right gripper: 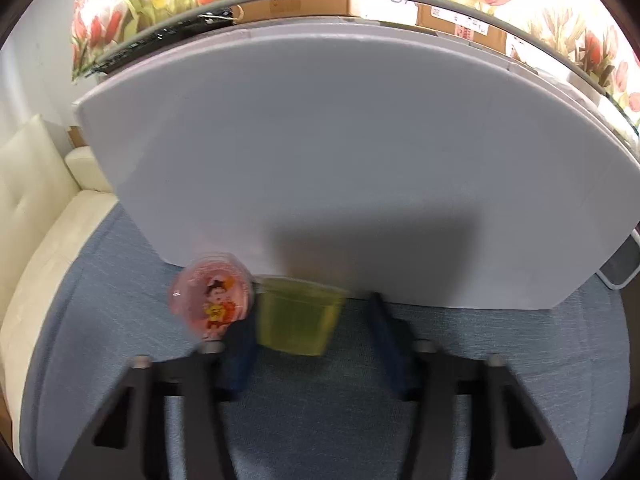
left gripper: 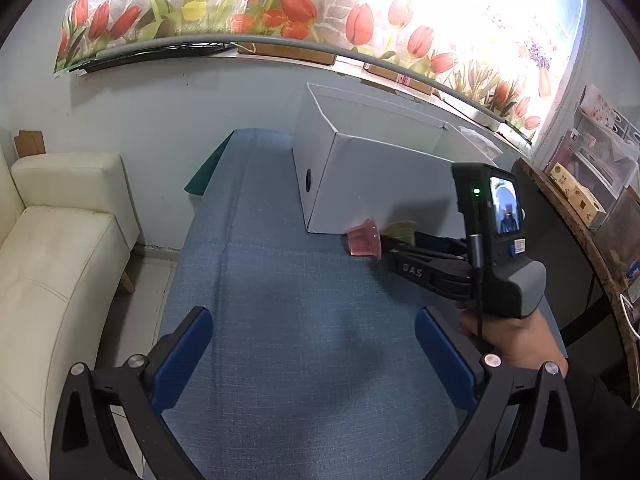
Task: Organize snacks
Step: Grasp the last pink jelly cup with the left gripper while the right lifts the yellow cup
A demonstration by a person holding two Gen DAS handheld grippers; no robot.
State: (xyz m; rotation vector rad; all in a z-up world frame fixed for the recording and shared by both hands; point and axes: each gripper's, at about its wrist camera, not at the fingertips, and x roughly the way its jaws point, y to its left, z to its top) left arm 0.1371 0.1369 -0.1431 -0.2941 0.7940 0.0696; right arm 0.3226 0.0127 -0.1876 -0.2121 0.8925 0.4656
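A green jelly cup lies on the blue tablecloth against the foot of a big white box. It sits between the fingers of my right gripper. The left pad is against it; a small gap shows at the right pad, and the picture is blurred. A pink jelly cup with a cartoon lid lies just left of the green one, outside the fingers. In the left wrist view my left gripper is open over bare cloth. Farther ahead there, the right gripper reaches the pink cup beside the box.
A cream sofa stands left of the table. On the right, a wooden shelf edge carries packets and boxes. Behind the white box runs a windowsill with cardboard boxes under a tulip-print blind. A person's hand holds the right gripper.
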